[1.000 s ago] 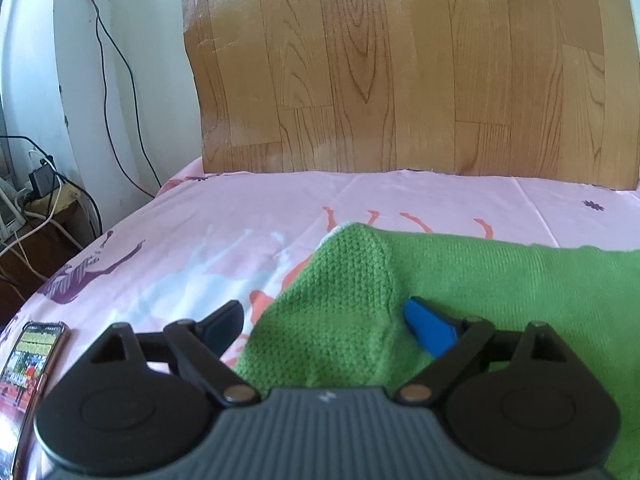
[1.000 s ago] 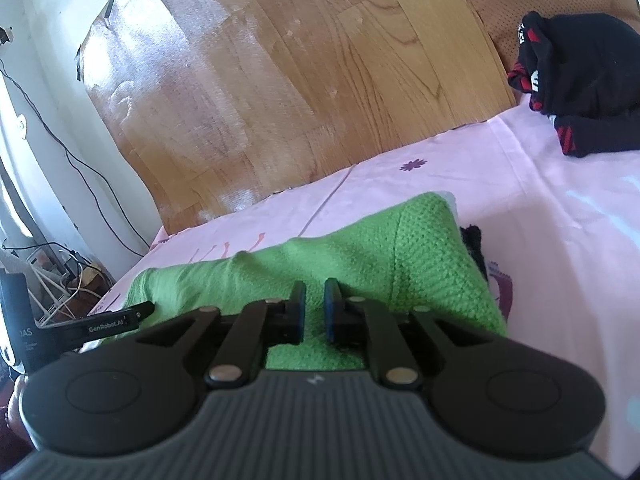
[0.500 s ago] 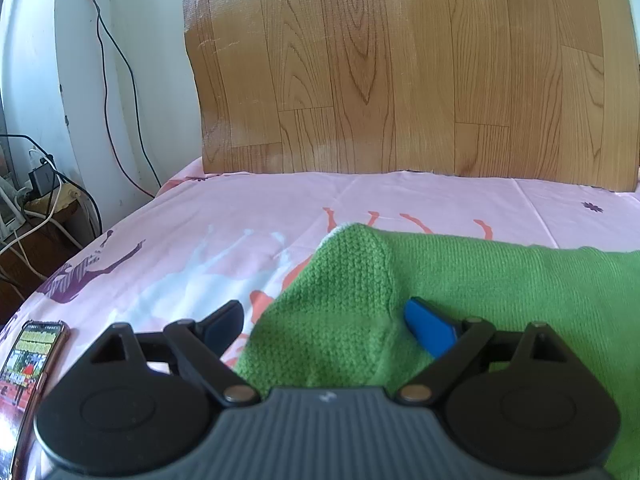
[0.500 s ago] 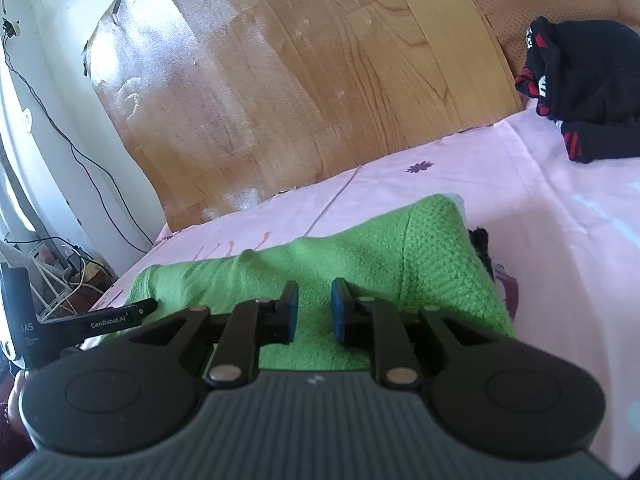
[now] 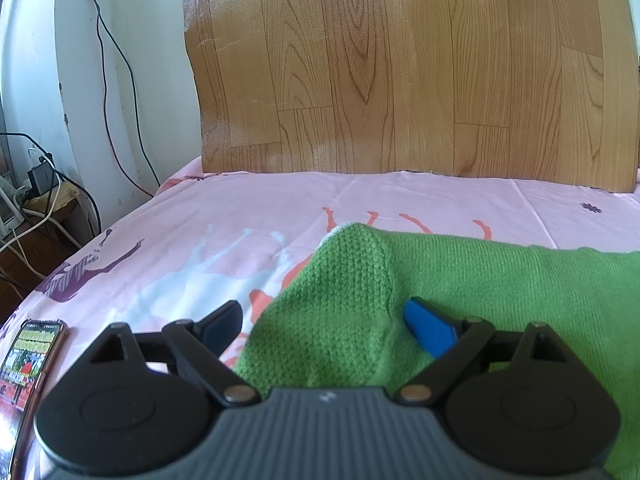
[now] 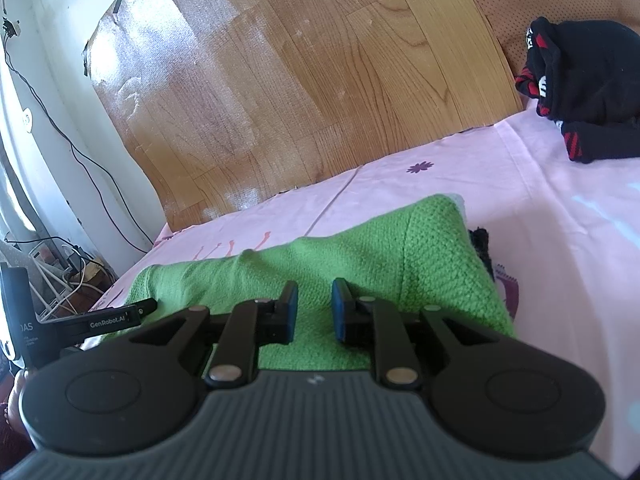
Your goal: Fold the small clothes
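A green knit garment (image 5: 460, 280) lies folded on the pink bedsheet (image 5: 240, 220); it also shows in the right wrist view (image 6: 360, 256). My left gripper (image 5: 320, 316) is open wide, its fingers on either side of the garment's ribbed left end, low over it. My right gripper (image 6: 314, 308) is open a little, its blue pads apart just above the garment's near edge, holding nothing. The left gripper's body (image 6: 100, 318) shows at the garment's far left end in the right wrist view.
A wood-pattern headboard (image 5: 400, 80) stands behind the bed. A phone (image 5: 32, 352) lies on the sheet at the left. Cables and a charger (image 5: 40, 184) hang by the wall at the left. A black and red garment (image 6: 580, 88) lies at the back right.
My right gripper has opened from nearly shut on the garment's edge and let it go. My left gripper has stayed open and still.
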`<state>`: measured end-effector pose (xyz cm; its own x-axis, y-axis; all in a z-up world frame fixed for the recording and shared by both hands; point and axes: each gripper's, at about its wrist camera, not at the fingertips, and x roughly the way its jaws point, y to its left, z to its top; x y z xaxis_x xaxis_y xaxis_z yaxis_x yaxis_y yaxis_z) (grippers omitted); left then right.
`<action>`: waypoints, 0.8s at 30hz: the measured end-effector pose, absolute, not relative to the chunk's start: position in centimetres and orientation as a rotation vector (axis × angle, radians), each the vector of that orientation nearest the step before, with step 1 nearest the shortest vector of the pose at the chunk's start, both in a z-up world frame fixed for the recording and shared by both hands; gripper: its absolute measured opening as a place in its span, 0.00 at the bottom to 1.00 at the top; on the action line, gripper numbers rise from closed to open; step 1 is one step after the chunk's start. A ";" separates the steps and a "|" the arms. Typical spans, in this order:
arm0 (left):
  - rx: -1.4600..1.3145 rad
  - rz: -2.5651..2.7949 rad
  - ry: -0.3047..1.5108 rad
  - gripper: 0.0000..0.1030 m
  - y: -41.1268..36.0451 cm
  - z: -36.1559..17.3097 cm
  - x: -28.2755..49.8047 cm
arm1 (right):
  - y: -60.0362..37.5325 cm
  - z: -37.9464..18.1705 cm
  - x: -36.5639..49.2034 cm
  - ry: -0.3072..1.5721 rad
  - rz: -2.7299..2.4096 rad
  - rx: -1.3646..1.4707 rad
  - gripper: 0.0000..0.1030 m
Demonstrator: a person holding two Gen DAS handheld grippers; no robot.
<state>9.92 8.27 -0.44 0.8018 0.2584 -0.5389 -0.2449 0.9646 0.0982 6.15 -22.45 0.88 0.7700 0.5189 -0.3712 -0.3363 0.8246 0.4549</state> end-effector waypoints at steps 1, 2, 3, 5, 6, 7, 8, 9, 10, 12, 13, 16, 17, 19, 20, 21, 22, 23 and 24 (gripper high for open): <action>0.024 0.270 0.581 0.89 8.3 -0.4 9.9 | -22.5 0.9 6.2 0.508 0.476 0.379 0.21; 0.024 0.270 0.581 0.89 8.3 -0.4 9.9 | -22.4 0.9 6.1 0.508 0.476 0.379 0.21; 0.024 0.270 0.581 0.89 8.3 -0.4 9.9 | -22.4 0.9 6.1 0.508 0.476 0.379 0.22; 0.025 0.270 0.581 0.89 8.3 -0.4 9.9 | -22.4 0.9 6.1 0.506 0.478 0.377 0.23; 0.024 0.270 0.581 0.89 8.3 -0.4 9.9 | -22.4 0.9 6.1 0.505 0.479 0.376 0.23; 0.025 0.270 0.581 0.89 8.3 -0.4 9.9 | -22.4 0.9 6.1 0.504 0.482 0.375 0.24; 0.024 0.270 0.581 0.89 8.3 -0.4 9.9 | -22.4 1.0 6.1 0.502 0.484 0.375 0.25; 0.025 0.270 0.581 0.89 8.3 -0.4 9.9 | -22.3 1.0 6.0 0.500 0.486 0.373 0.26; 0.025 0.270 0.581 0.89 8.2 -0.4 9.9 | -22.3 1.0 5.9 0.497 0.488 0.371 0.28; 0.025 0.270 0.581 0.89 8.2 -0.4 9.9 | -22.3 1.0 5.8 0.492 0.494 0.363 0.31; 0.025 0.270 0.581 0.89 8.2 -0.4 9.9 | -22.2 1.1 5.7 0.490 0.496 0.359 0.33; 0.025 0.270 0.582 0.89 8.2 -0.4 9.9 | -22.1 1.1 5.7 0.487 0.495 0.350 0.34; 0.025 0.270 0.582 0.89 8.2 -0.4 9.9 | -22.0 1.1 5.6 0.486 0.493 0.348 0.34; 0.025 0.270 0.582 0.89 8.2 -0.4 9.9 | -21.9 1.1 5.5 0.485 0.491 0.342 0.35; 0.025 0.270 0.582 0.89 8.2 -0.4 9.9 | -21.9 1.1 5.5 0.484 0.490 0.338 0.35; 0.025 0.270 0.582 0.89 8.2 -0.4 9.9 | -21.9 1.2 5.4 0.482 0.490 0.335 0.36; 0.025 0.270 0.582 0.89 8.2 -0.4 9.9 | -21.8 1.2 5.4 0.481 0.490 0.332 0.36; 0.025 0.270 0.582 0.89 8.2 -0.4 9.9 | -21.8 1.2 5.4 0.480 0.490 0.328 0.37; 0.025 0.270 0.582 0.89 8.2 -0.4 9.9 | -21.7 1.2 5.3 0.479 0.488 0.325 0.37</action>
